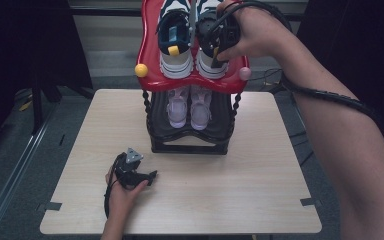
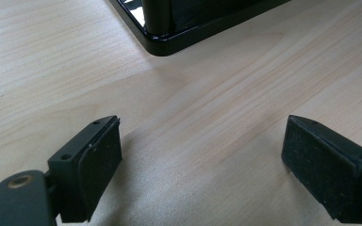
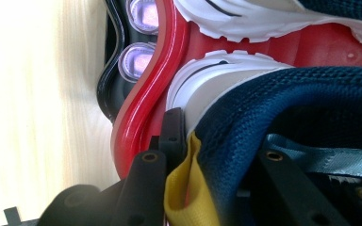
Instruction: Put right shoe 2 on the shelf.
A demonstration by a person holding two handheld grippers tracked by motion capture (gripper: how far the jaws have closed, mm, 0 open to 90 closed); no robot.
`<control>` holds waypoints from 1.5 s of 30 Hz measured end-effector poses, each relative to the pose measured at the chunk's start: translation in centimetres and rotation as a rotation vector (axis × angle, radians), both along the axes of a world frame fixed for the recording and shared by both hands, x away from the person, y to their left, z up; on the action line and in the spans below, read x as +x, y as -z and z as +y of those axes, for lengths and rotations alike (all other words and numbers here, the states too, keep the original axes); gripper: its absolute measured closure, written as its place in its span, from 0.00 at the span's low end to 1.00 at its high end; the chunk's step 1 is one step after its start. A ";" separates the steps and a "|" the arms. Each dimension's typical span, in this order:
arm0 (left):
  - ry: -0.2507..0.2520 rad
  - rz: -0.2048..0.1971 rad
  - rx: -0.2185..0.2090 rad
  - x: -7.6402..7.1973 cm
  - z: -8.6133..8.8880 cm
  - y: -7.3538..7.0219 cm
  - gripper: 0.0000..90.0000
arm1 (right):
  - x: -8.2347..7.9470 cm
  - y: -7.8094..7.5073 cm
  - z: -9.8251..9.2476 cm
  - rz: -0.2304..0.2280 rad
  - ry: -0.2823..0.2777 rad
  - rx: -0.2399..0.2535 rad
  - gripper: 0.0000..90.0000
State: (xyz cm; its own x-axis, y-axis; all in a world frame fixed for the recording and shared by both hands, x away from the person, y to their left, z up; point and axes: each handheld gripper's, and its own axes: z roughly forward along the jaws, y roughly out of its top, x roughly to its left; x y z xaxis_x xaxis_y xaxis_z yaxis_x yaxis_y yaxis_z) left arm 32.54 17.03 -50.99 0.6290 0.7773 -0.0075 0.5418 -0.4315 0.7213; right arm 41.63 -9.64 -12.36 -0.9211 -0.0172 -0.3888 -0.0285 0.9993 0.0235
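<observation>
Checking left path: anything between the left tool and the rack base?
Nothing: bare table between the open left tool and the rack base, seen in the left gripper view.

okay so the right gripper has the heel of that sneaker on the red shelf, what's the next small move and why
Probably let go and draw the hand back. The right gripper is shut on the heel collar of the right sneaker, which already sits sole-down on the red shelf beside its mate, so nothing seems left to place. The left gripper rests open on the table.
</observation>
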 end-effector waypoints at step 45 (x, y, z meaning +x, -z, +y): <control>0.005 -0.002 0.001 0.0 0.0 0.0 0.14 | 0.3 -0.1 0.2 0.016 0.023 0.013 0.79</control>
State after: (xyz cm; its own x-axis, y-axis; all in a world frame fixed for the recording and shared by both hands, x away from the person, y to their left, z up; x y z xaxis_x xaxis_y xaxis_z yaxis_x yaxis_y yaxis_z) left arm 32.53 17.05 -50.97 0.6333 0.7739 -0.0052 0.5379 -0.4353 0.7219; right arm 41.97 -9.45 -12.22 -0.9274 0.0092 -0.3740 -0.0050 0.9993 0.0369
